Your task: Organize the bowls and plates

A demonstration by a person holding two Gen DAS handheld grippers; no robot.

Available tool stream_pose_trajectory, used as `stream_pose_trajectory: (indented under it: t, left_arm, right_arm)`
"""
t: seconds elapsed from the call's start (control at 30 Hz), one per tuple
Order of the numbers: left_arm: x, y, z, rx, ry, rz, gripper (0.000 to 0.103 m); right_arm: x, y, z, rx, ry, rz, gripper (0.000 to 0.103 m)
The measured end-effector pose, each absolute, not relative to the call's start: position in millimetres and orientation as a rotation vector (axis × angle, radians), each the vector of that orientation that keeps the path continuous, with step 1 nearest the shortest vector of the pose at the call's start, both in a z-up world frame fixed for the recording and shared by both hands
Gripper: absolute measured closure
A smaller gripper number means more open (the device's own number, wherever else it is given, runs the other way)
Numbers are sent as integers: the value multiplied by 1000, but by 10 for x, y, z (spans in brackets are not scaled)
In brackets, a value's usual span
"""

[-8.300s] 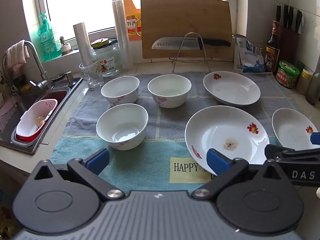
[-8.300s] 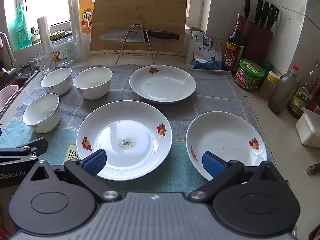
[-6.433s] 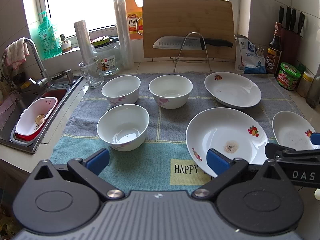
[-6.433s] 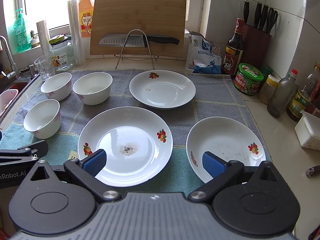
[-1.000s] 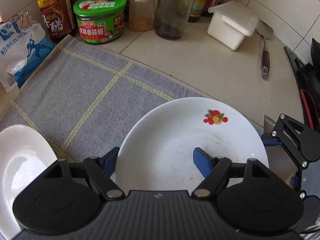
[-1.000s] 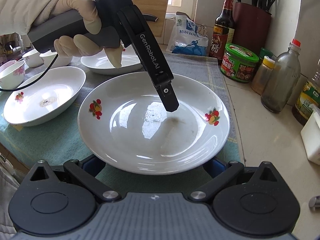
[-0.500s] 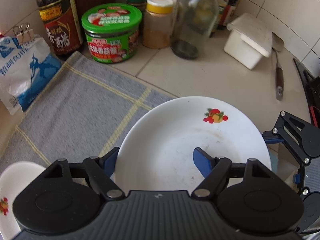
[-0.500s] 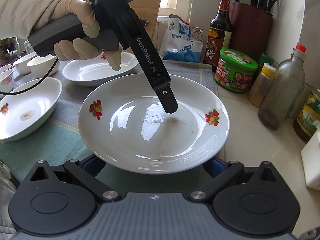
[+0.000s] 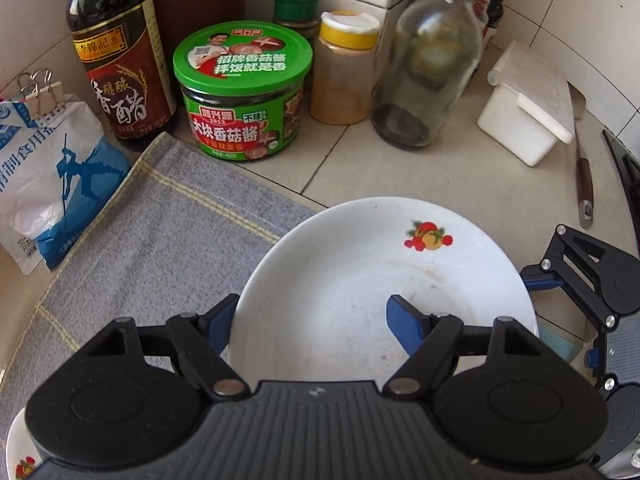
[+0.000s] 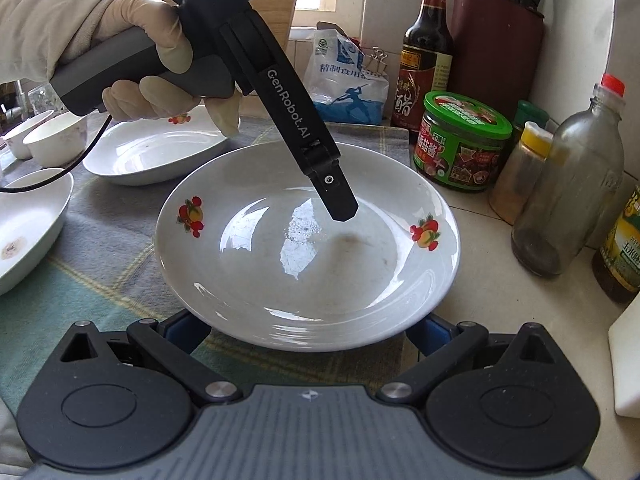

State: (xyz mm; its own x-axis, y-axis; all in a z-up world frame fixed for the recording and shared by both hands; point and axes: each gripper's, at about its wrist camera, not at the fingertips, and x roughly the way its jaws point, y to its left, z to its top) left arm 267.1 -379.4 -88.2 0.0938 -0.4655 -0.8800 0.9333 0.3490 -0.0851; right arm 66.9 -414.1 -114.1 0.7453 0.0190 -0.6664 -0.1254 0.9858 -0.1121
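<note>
Our left gripper [image 9: 311, 312] stands wide, straddling the rim of the small plate [image 9: 380, 280]: one finger is outside at 9 o'clock and one blue pad is inside the bowl of it, with no pinch we can see. Our right gripper [image 10: 306, 324] spreads its fingers beneath the near rim at 6 o'clock. Their tips are hidden, so we cannot tell whether they press. The plate sits over the towel's [image 9: 160, 240] edge, with the green jar [image 10: 460, 144] at 1 o'clock. We judge this to be the gathering of plates. Next, the plate needs carrying level toward 9 o'clock, onto the far plate [image 10: 152, 148] or the near plate [image 10: 28, 216], and lowering gently.
</note>
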Motion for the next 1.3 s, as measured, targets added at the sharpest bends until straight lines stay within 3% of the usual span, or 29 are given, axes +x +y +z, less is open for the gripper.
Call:
stream_pose_trajectory:
  t: [0.73,0.93,1.3]
  left_arm:
    - [2757,-3847,-960,557,963,-1113,23]
    - [2645,-3700,-776,528,890,-1079,22]
    - [1968,-3066,-182,383,700,-1024,8]
  right_arm:
    - [716,-4171,-1205,-143,722,46,0]
    - [612,-4167,-1167,-131,709,39,0]
    - [342,-4039,-996,-41,631,-11,0]
